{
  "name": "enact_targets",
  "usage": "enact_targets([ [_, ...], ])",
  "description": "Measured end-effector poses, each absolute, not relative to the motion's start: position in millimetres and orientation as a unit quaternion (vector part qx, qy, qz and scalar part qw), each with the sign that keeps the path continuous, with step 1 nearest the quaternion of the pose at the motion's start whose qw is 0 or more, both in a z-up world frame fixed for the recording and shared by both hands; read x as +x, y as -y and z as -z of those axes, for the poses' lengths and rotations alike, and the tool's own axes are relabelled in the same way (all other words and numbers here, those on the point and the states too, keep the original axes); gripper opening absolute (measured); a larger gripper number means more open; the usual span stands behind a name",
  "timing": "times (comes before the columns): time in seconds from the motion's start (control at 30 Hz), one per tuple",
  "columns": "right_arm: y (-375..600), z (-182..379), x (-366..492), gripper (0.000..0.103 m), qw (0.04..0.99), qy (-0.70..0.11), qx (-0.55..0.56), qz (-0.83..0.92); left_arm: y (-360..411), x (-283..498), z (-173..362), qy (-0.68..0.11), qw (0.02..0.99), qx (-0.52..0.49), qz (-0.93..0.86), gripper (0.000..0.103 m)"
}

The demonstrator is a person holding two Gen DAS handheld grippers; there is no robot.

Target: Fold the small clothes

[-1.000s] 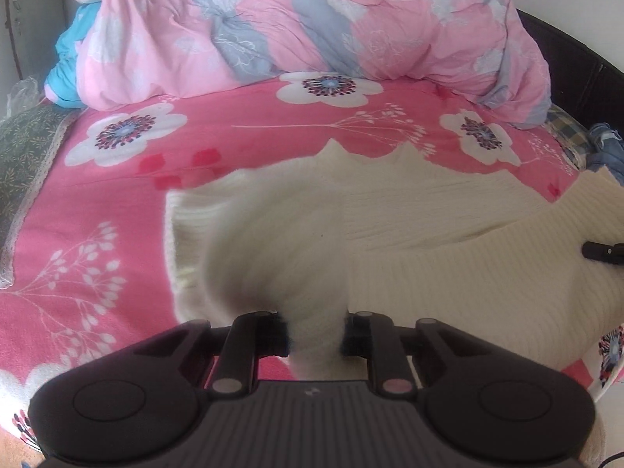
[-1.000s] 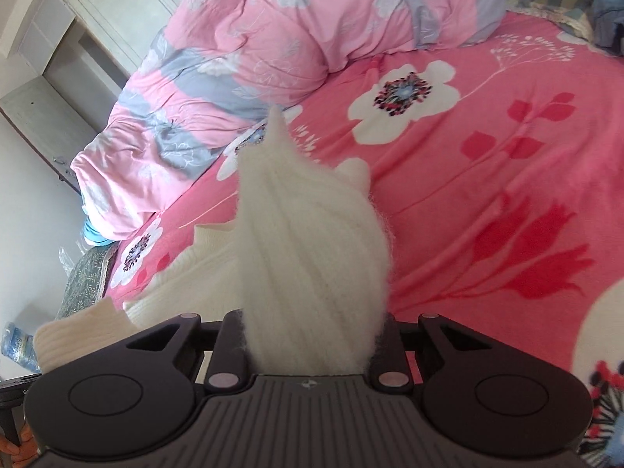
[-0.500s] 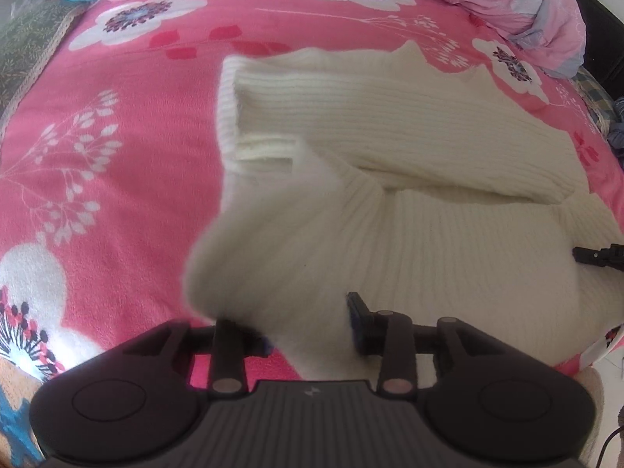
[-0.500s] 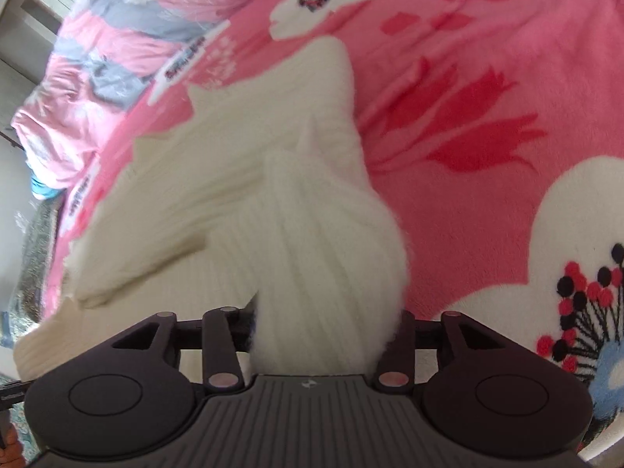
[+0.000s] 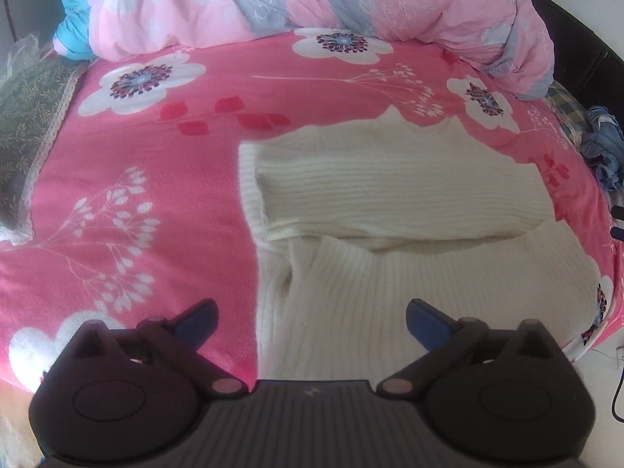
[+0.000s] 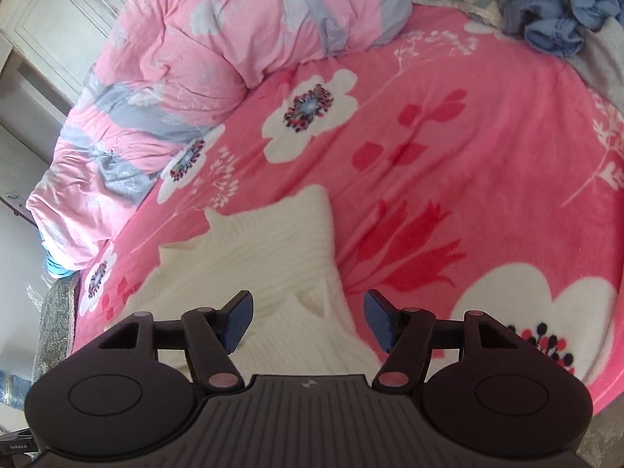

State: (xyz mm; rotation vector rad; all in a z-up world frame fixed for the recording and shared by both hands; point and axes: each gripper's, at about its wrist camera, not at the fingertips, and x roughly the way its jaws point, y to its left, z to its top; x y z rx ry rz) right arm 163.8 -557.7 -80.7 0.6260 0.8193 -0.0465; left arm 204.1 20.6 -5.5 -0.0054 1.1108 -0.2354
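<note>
Pink floral bedspread (image 5: 136,195) | cream knit sweater (image 5: 390,210) lying folded | L gripper (image 5: 312,323) & R gripper (image 6: 308,321) both hovering spread wide, holding nothing

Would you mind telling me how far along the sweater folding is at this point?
Done: the cream sweater lies on the pink blanket with one part folded across its body. In hand: nothing; the left gripper and right gripper are both open above it. Left: probably further folds to make it compact.

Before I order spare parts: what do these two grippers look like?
The left gripper and right gripper match: black ribbed body with a small pale logo, two round side discs, pinkish pivot pins, black linkage arms and blue textured pads. No sleeves or hands show.
</note>
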Motion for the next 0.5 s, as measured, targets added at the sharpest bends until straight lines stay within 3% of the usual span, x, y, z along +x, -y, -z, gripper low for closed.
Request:
enact_targets([
  [0.3, 489.4, 90.3, 308.8, 0.103, 0.84, -0.413, 0.334, -0.113, 34.7, 328.7, 8.6, -0.483, 0.867, 0.032, 0.117, 0.103],
  [0.5, 458.0, 141.4, 420.8, 0.103, 0.818, -0.463, 0.324, -0.109, 109.7, 424.6, 62.6, -0.538, 0.827, 0.021, 0.163, 0.103],
])
